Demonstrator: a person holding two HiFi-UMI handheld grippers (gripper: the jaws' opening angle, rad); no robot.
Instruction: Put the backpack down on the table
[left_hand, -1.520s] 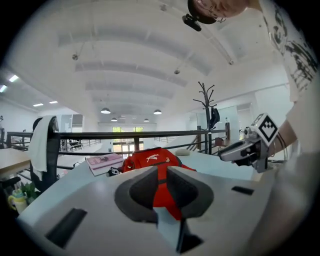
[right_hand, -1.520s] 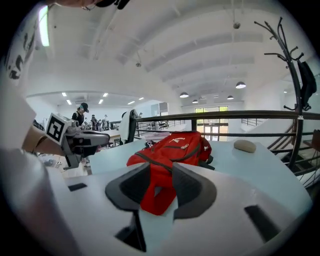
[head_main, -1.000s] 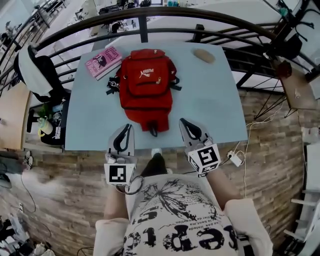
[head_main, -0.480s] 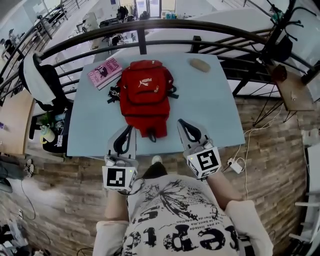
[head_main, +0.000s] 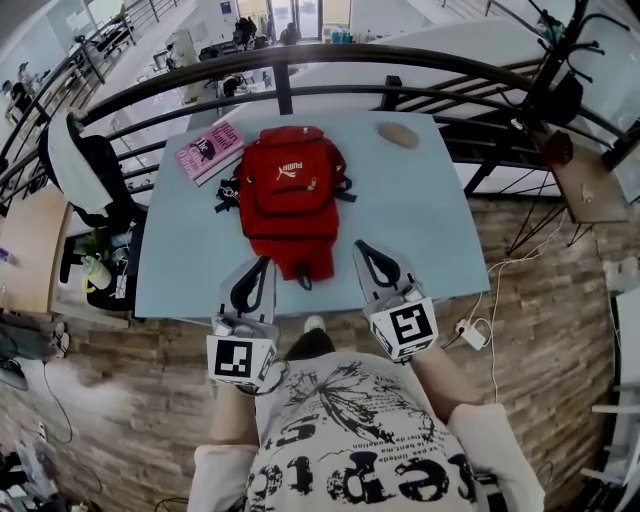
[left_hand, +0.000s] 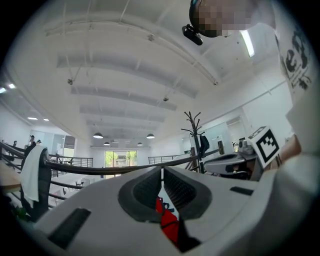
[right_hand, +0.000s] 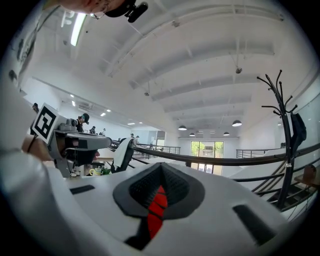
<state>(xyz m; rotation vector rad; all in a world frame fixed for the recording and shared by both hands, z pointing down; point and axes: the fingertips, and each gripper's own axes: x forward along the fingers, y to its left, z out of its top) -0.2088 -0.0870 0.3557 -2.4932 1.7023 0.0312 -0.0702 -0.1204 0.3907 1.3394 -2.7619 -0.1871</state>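
Observation:
A red backpack (head_main: 290, 200) lies flat on the pale blue table (head_main: 420, 220), its top handle toward me. My left gripper (head_main: 260, 264) hangs over the table's near edge, just left of the backpack's handle end, shut with nothing in it. On the other side my right gripper (head_main: 361, 246) is also shut and holds nothing. Neither touches the bag. In the left gripper view the left gripper (left_hand: 162, 172) points level, and the red backpack (left_hand: 169, 226) shows through the slit between the jaws. The right gripper (right_hand: 161, 167) likewise shows only a red strip of backpack (right_hand: 157, 207).
A pink book (head_main: 209, 151) lies at the table's far left corner and a brown oval object (head_main: 398, 134) at the far right. A dark railing (head_main: 330, 60) curves behind the table. A chair draped in white cloth (head_main: 70, 150) stands to the left. A coat stand (left_hand: 195, 135) rises beyond.
Both grippers have risen a little at the table's near edge, still shut. The backpack has not moved.

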